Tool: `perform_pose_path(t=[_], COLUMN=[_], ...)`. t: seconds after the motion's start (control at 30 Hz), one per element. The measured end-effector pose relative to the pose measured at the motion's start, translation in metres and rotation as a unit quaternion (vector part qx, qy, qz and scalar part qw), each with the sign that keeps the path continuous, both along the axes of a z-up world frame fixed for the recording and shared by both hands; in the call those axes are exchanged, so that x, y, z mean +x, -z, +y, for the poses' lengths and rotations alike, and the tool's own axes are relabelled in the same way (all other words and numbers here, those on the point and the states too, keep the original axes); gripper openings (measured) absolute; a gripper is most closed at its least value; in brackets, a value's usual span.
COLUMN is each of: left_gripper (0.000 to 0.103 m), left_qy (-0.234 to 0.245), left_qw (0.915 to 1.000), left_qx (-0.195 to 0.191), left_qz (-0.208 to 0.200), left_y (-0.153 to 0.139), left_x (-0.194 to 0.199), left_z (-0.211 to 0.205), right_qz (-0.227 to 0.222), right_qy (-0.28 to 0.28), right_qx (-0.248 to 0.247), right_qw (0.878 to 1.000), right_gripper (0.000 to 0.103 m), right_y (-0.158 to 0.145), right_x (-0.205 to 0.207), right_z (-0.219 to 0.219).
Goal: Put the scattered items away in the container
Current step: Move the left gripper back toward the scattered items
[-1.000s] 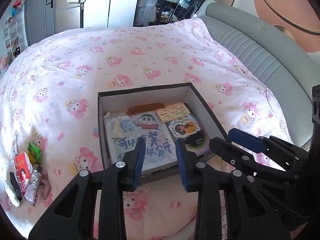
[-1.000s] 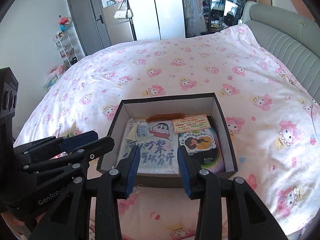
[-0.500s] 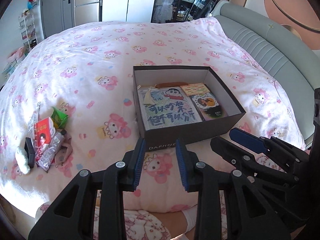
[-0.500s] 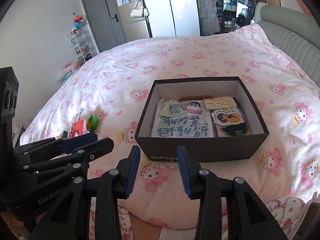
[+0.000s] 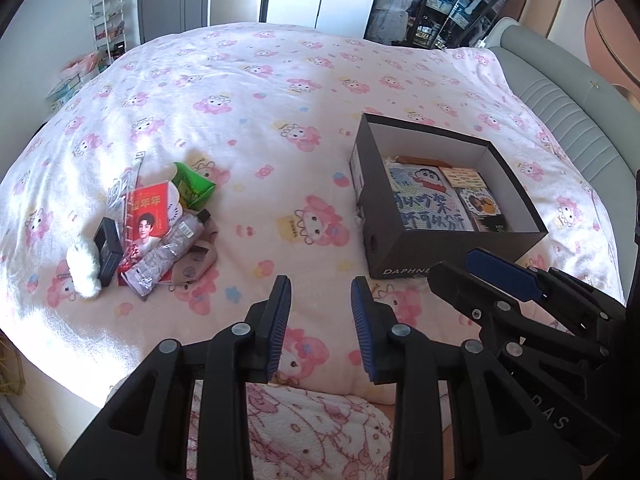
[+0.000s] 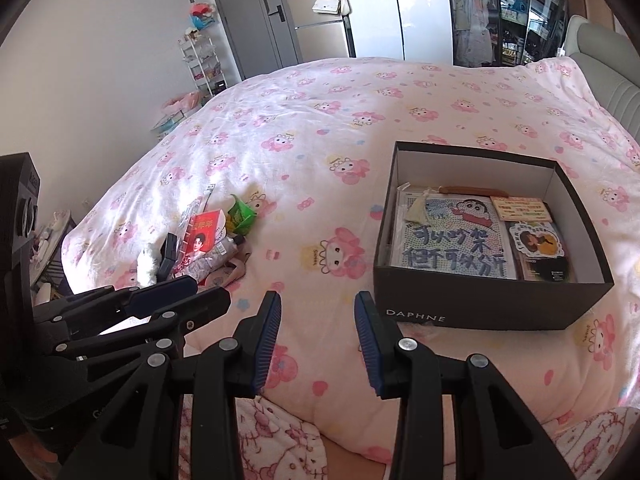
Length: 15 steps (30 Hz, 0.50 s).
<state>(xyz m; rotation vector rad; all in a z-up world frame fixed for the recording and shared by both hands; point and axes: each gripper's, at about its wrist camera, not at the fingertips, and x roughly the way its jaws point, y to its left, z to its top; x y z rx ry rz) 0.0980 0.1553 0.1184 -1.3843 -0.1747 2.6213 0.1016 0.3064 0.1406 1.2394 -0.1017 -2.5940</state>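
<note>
A black open box [image 5: 404,258] [image 6: 476,306] sits on the bed at right, holding a cartoon picture [image 6: 452,240], cards and a comb. A pile of loose items lies at left: a red photo card [image 5: 146,220] [image 6: 202,236], a green packet [image 5: 194,190] [image 6: 240,214], a tube [image 5: 168,256], a white fluffy piece [image 5: 82,268], a small black case [image 5: 107,250]. My left gripper [image 5: 320,306] is open and empty above the blanket's near edge. My right gripper [image 6: 316,318] is open and empty, beside it [image 5: 472,268].
The pink cartoon-print blanket [image 5: 280,92] covers the bed. A grey padded headboard [image 5: 568,92] runs along the right. Wardrobes [image 6: 404,8], a door and a small shelf rack [image 6: 202,60] stand beyond the bed. Pink patterned fabric [image 5: 312,432] lies below the grippers.
Both grippers have pulled back from over the box and swung left. The box now sits to the right and the pile of loose items has come into fuller view.
</note>
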Motion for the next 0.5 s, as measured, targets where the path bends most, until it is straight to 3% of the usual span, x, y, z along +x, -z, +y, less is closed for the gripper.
perform_pose_path(t=[0.17, 0.3, 0.5], left_gripper=[0.029, 0.029, 0.032], left_qy=[-0.035, -0.074, -0.133], left_qw=[0.9990, 0.9963, 0.9882], left_qx=[0.025, 0.037, 0.068], left_qz=[-0.012, -0.022, -0.037], left_y=[0.016, 0.025, 0.046], left_x=[-0.004, -0.010, -0.013], left_z=[-0.035, -0.064, -0.100], right_qz=[-0.008, -0.016, -0.032], right_qy=[-0.060, -0.078, -0.107], right_qx=[0.015, -0.013, -0.009], right_qw=[0.998, 0.997, 0.994], right_gripper=[0.034, 0.034, 0.034], right_y=[0.009, 0.018, 0.031], right_x=[-0.019, -0.034, -0.052], right_z=[-0.034, -0.057, -0.090])
